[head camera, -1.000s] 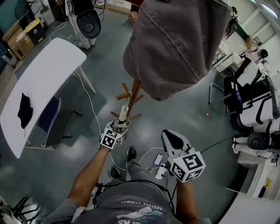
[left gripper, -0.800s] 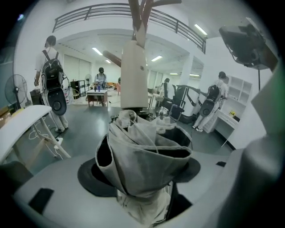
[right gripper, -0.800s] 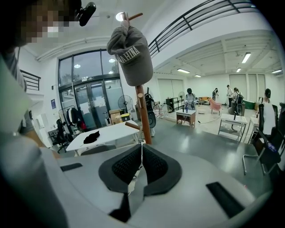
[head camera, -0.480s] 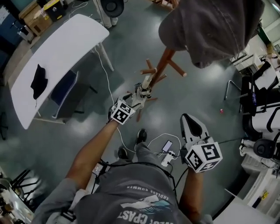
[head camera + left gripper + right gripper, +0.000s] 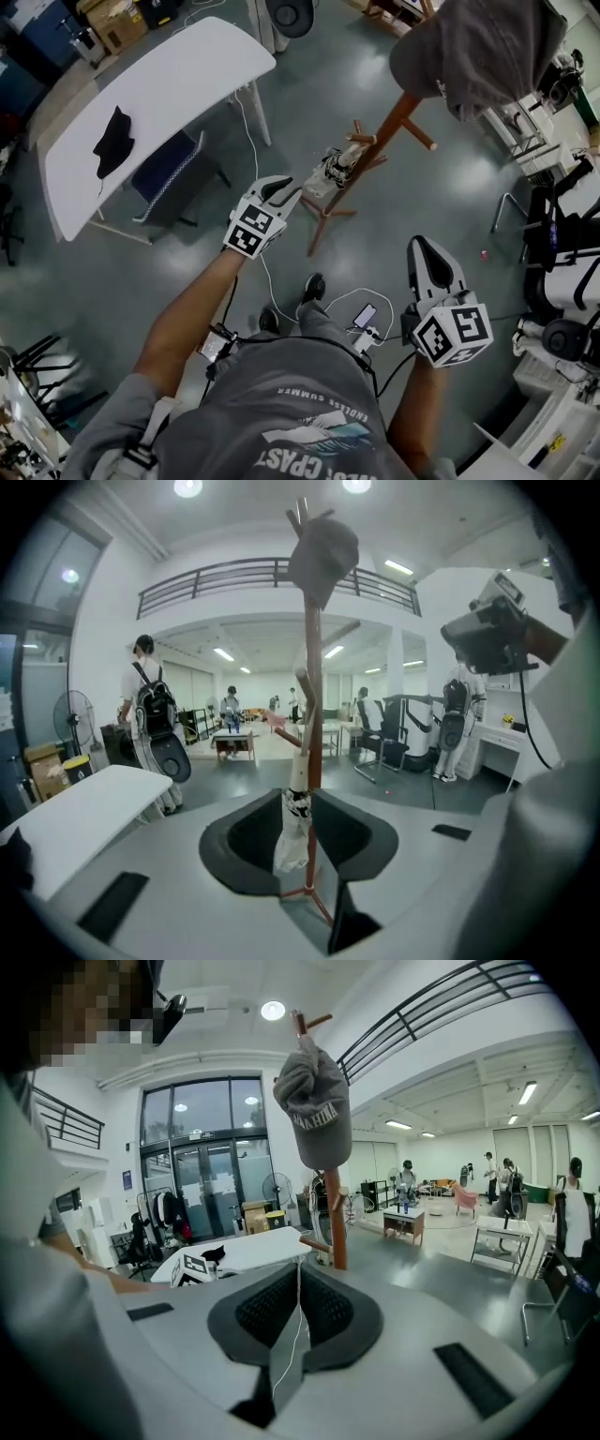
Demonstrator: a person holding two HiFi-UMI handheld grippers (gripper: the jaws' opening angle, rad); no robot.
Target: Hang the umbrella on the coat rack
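Note:
The folded umbrella (image 5: pixel 333 172), pale with a dark pattern, hangs from a lower peg of the wooden coat rack (image 5: pixel 389 127). A grey cap (image 5: pixel 483 47) sits on top of the rack. My left gripper (image 5: pixel 284 194) is a short way left of the umbrella and does not touch it. Its jaws are closing with nothing between them. In the left gripper view the umbrella (image 5: pixel 292 832) and the rack pole (image 5: pixel 313 705) show beyond the gap of the left gripper (image 5: pixel 298 794). My right gripper (image 5: pixel 429 255) is shut and empty, lower right of the rack, and the right gripper (image 5: pixel 300 1267) faces the cap (image 5: pixel 314 1101).
A white table (image 5: pixel 178 84) with a black cloth (image 5: pixel 112 141) stands at the left, with a blue chair (image 5: pixel 169 169) under it. A white cable and a phone (image 5: pixel 364 316) lie on the floor by my feet. Office chairs stand at the right, and people stand far off.
My left gripper was at the umbrella's handle by the rack. It has let go and drawn back up and away, and the umbrella stays hanging. The right gripper moved slightly.

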